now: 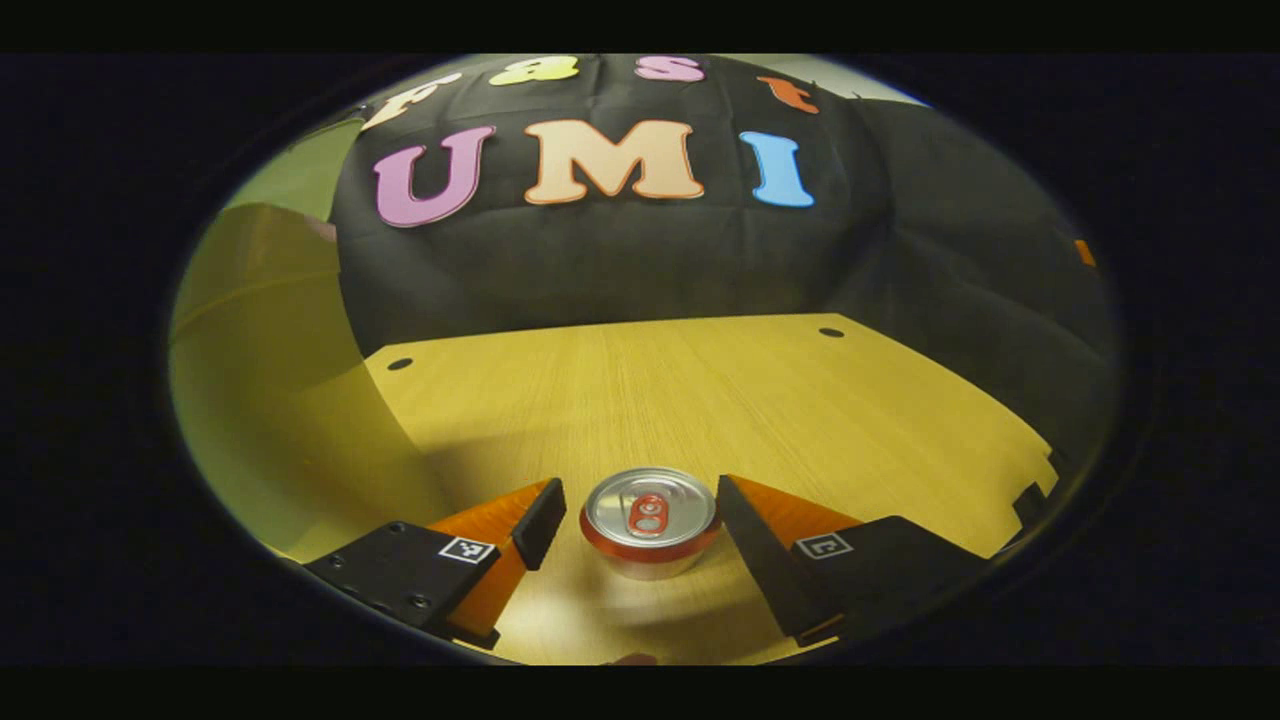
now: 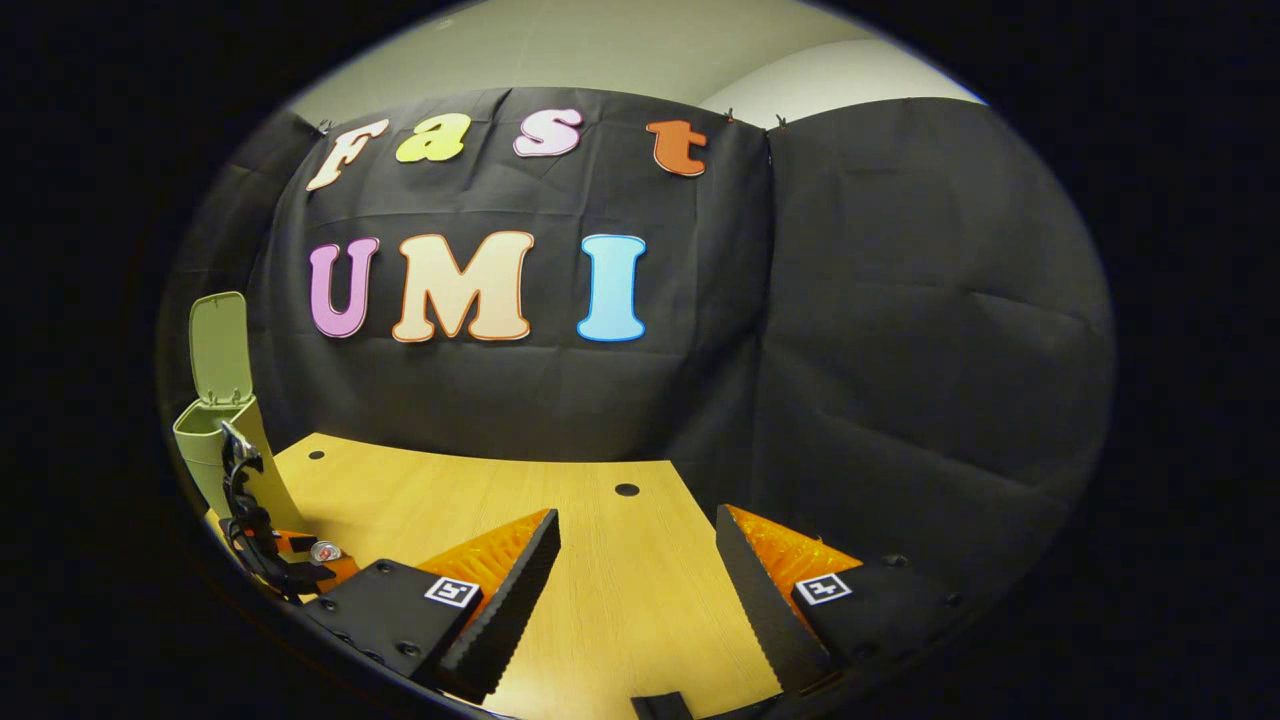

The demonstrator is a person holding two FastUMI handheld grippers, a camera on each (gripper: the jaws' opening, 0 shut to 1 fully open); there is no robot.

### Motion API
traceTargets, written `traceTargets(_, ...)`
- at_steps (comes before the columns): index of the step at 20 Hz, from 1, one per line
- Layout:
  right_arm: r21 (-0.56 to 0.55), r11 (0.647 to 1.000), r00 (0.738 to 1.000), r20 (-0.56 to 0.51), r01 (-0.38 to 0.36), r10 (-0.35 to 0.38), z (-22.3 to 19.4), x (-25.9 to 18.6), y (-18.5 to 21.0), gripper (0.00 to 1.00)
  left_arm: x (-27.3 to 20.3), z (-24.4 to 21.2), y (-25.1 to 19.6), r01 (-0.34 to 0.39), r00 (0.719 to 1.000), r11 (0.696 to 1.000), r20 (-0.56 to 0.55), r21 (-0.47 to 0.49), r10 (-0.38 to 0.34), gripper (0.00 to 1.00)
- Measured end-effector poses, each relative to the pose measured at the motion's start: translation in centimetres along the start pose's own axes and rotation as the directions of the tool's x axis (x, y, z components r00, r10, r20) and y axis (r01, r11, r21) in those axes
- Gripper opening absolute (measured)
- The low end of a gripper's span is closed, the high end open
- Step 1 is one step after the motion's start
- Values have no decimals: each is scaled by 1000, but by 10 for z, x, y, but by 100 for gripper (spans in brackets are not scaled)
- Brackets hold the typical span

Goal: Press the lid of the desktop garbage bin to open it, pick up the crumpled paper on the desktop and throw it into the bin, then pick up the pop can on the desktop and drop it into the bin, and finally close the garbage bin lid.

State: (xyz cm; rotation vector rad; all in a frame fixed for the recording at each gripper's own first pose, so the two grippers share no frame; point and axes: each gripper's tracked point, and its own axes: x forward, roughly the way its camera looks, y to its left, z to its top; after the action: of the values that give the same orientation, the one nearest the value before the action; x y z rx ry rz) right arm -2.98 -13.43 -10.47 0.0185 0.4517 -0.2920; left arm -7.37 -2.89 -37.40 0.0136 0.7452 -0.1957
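Left gripper [image 1: 640, 520] is spread wide on either side of the upright silver pop can with a red rim and red tab [image 1: 650, 522], and neither finger touches the can. That can stands on the pale wooden desktop [image 1: 700, 400], near its front edge. To the can's left in the left gripper view rises the olive-green wall of the plastic desktop garbage bin [image 1: 270, 400], just beside the desktop's edge. In the right gripper view, the bin [image 2: 215, 445] stands at the far left with its flip lid [image 2: 220, 345] raised upright, and the can [image 2: 324, 551] sits just beside its base. Right gripper [image 2: 638, 560] hangs over bare desktop well to the can's right, fingers apart, holding nothing.
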Motion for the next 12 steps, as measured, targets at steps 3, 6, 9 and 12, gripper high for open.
traceTargets(3, -13, 1000, 1000, -1, -5, 5, -1, 0, 4, 98, 9, -18, -3, 13, 998, 1000, -56, -11, -14, 94)
traceTargets(6, -29, 999, 1000, 0, -22, 22, -3, 0, 13, 98, 6, -4, -3, 24, 999, 1000, -46, -8, -25, 76)
traceTargets(9, -31, 997, 998, 3, -65, 65, -5, 4, 32, 99, -6, 35, -2, 21, 999, 999, 30, 25, -22, 76)
traceTargets(12, -22, 994, 994, -2, -107, 107, -7, 10, 48, 99, -21, 81, 0, 19, 993, 1000, 113, 20, -21, 76)
